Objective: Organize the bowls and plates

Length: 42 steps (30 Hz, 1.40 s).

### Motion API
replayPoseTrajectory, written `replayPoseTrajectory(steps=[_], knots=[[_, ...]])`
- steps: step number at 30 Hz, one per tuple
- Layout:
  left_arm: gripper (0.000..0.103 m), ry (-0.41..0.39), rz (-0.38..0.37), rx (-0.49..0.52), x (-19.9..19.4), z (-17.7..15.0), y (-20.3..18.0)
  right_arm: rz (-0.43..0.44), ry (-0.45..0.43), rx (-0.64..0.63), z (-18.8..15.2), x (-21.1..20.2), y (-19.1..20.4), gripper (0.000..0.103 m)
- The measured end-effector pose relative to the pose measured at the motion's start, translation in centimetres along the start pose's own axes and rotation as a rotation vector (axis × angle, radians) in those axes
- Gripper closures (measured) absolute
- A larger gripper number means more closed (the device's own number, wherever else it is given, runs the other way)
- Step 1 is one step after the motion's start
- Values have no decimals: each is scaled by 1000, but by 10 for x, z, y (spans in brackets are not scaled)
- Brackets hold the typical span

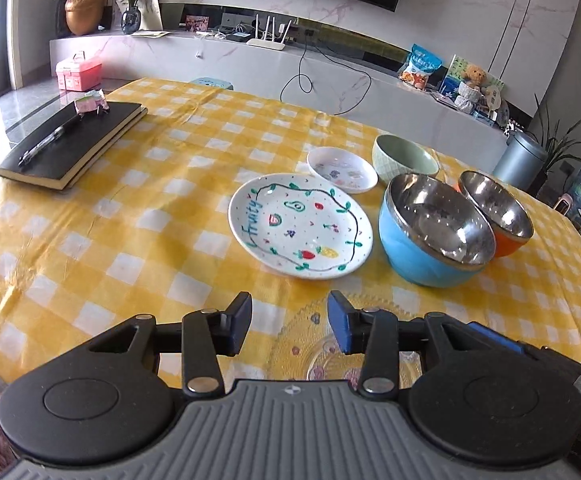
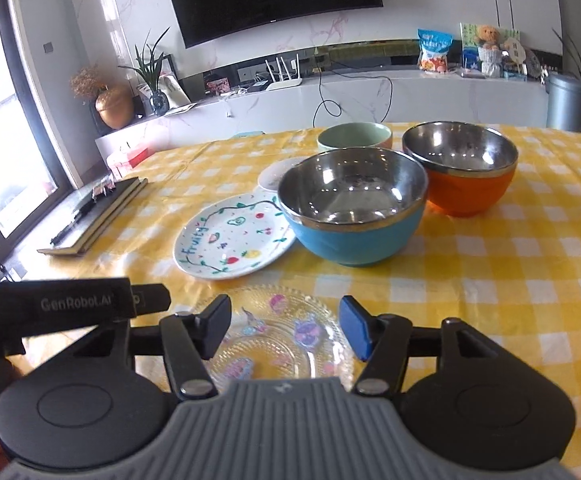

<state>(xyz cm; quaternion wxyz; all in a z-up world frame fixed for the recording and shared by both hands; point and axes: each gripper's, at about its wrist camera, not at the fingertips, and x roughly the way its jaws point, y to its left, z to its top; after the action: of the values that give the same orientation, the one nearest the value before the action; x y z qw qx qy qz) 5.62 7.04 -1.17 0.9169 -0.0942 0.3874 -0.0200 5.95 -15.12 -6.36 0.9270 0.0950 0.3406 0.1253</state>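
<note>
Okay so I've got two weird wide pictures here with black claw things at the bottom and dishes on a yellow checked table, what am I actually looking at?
No robot here: a person holds a hand tool in each hand, each with two-fingered tongs and a wide-angle camera looking forward along them. One picture comes from the left tongs, the other from the right tongs.

Both tongs are open and hold nothing.

On the yellow checked tablecloth lie the dishes to be organized: a clear glass plate nearest, under the tongs, then a white plate painted with fruit, a blue bowl and an orange bowl, both steel inside, a small white dish and a pale green bowl. Off to the left lies a black notebook with a pen on it.
</note>
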Motion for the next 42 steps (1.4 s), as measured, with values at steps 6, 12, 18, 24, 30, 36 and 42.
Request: replayPoseTrajectory(steps=[6, 12, 18, 24, 30, 36, 42], knots=[[54, 7, 9, 47, 17, 43, 12, 31, 34, 78, 21, 27, 4, 46], [54, 22, -12, 78, 51, 70, 22, 36, 79, 236, 31, 62, -5, 64], [62, 31, -36, 115, 90, 75, 38, -9, 76, 348, 32, 87, -10, 72], [62, 58, -78, 14, 119, 67, 64, -39, 76, 396, 31, 102, -14, 72], [62, 71, -94, -3, 129, 65, 63, -40, 61, 424, 32, 106, -18, 78], [65, 68, -111, -28, 133, 66, 61, -40, 48, 439, 30, 110, -21, 87], [82, 68, -95, -13, 131, 65, 62, -29, 52, 430, 29, 114, -17, 95]])
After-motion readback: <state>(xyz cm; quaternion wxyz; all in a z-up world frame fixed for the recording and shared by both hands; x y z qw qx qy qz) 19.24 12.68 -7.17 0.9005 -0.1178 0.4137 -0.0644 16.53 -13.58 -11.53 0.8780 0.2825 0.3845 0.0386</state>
